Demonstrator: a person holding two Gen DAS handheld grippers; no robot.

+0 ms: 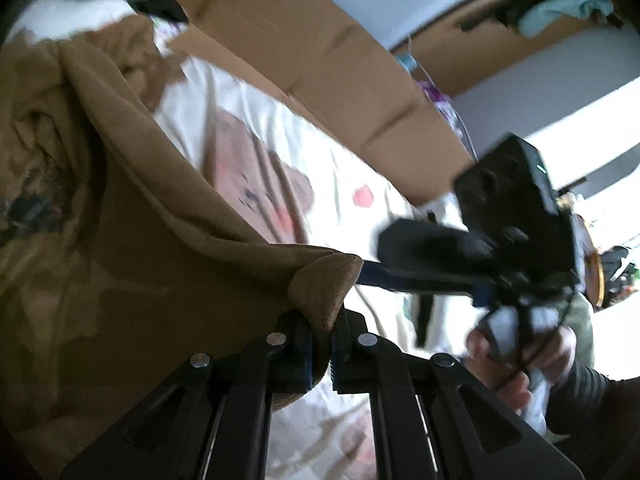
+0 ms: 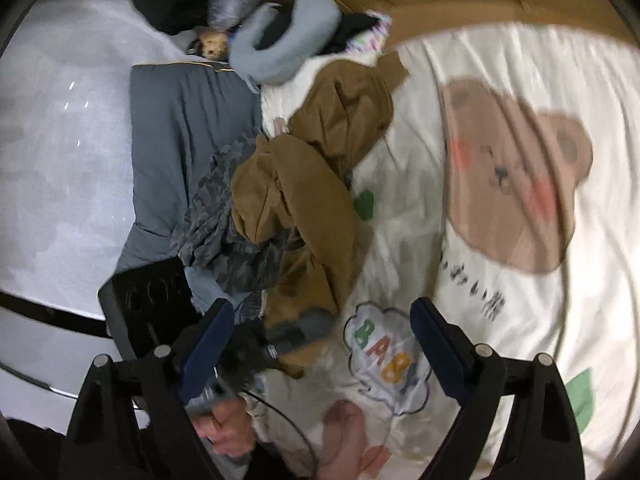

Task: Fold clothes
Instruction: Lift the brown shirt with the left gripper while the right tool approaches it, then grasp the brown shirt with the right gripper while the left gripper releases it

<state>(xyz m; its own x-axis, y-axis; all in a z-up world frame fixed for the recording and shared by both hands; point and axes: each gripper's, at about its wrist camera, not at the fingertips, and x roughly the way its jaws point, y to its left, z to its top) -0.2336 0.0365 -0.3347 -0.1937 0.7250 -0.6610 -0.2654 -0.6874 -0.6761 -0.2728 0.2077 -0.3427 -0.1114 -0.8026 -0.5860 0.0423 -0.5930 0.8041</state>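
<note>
Left wrist view: left gripper pinches the brown garment corner; right gripper, spread beside it, must take another edge.

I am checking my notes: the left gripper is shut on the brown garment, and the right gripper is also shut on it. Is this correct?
Not quite. The left gripper is shut on the brown garment, but the right gripper is open and holds nothing; the right wrist view shows its fingers spread wide above the bear blanket.

Both wrist views close, sharing bear blanket
</note>
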